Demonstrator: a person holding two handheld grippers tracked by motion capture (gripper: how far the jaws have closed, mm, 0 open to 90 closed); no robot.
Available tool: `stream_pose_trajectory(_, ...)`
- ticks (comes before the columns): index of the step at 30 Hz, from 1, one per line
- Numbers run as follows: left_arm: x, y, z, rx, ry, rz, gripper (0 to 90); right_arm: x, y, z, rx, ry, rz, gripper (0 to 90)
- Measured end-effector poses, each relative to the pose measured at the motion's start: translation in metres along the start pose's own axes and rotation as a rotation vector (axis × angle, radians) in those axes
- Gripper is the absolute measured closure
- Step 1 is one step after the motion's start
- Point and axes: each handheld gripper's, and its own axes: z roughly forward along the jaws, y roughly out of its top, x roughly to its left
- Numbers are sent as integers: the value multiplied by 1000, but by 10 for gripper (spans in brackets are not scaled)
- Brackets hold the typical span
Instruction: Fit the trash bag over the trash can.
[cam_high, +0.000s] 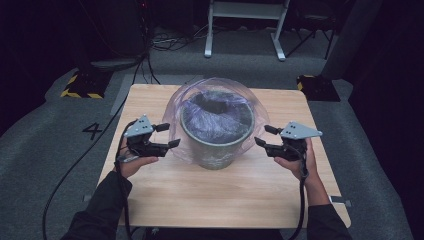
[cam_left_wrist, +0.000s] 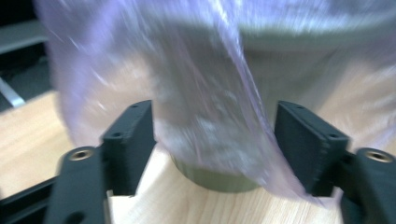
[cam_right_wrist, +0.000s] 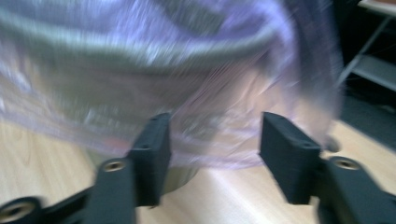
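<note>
Left gripper (cam_high: 168, 136) and right gripper (cam_high: 266, 136) flank a grey bin (cam_high: 216, 136) at mid-worktop (cam_high: 165, 200), each with fingers released and parted, the loose hem of the translucent lilac bag liner (cam_left_wrist: 196, 93) hanging between the left fingers (cam_left_wrist: 133, 140) and just ahead of the right fingers (cam_right_wrist: 289, 154). To fit the liner well, each pair should probably clench on film alone, low and clear of the bin wall. Beyond the fingers the bag still balloons above the rim, so an even downward pull on both sides seems advisable.

Blurred in both gripper views: plastic bag (cam_left_wrist: 187, 93) and bin (cam_right_wrist: 116, 70). Hidden behind film: bin's base (cam_left_wrist: 219, 179). Cut off: desk (cam_high: 165, 200) front edge.
</note>
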Motion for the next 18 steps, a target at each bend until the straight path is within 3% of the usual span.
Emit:
stream_pose_trajectory(5,8,19,-20,-81,-8,-16,207,-7,18,-17,-81,-40,14,304)
stream_pose_trajectory(7,9,28,-22,-90,0,-9,190,-12,26,-19,-101,-70,25,297)
stream_pose_trajectory(10,11,42,-16,-79,16,13,188,-18,41,-12,-105,-74,31,295)
stream_pose_trajectory(13,16,53,-7,-62,46,13,227,-21,52,-1,-92,-83,19,315)
stream_pose_trajectory(16,28,60,5,-43,80,-14,352,-28,58,13,-61,-94,20,369)
stream_pose_trajectory(18,38,62,13,-24,94,-17,453,-32,59,21,-37,-104,15,466)
